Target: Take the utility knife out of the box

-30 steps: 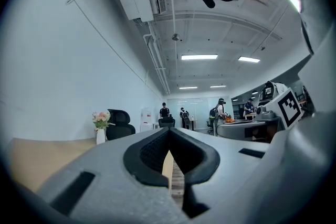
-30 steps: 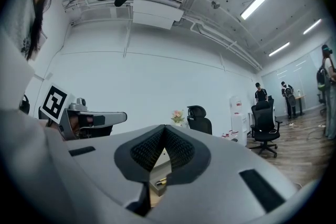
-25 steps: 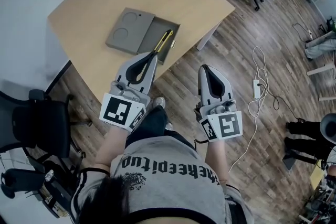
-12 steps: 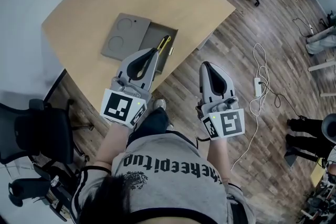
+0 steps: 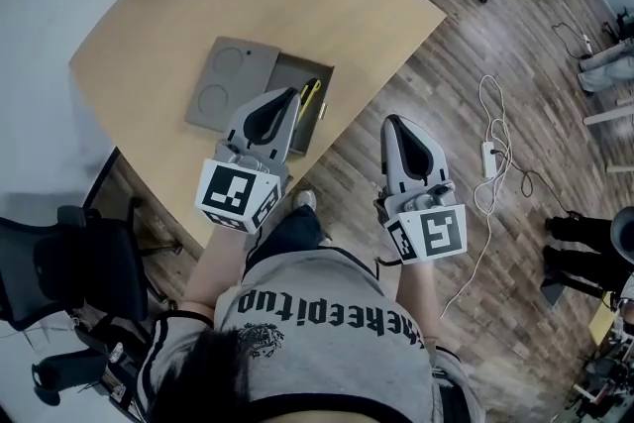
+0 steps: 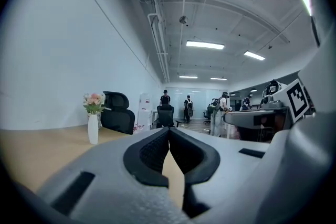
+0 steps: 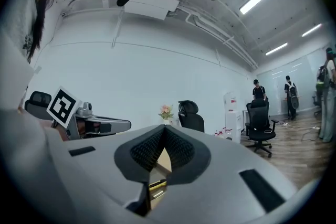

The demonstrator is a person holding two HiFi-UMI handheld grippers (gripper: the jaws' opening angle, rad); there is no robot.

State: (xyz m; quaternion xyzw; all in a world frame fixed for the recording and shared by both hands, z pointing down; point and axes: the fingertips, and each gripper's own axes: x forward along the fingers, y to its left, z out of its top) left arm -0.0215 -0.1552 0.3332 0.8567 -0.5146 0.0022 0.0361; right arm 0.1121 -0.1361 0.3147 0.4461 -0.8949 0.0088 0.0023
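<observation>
Nearest, right of the open shallow grey box (image 5: 290, 74) and off the table, the grey right gripper (image 5: 394, 124) hangs with jaws together, empty, seemingly in reserve. The grey left gripper (image 5: 293, 96), jaws also pressed together on nothing, points over the box's near end, probably lining up. The yellow-and-black utility knife (image 5: 310, 94) lies inside along the box's right wall.

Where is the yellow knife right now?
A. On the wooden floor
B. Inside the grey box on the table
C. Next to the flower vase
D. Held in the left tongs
B: the yellow knife lies inside the open grey box on the table, and neither tongs holds it.
</observation>
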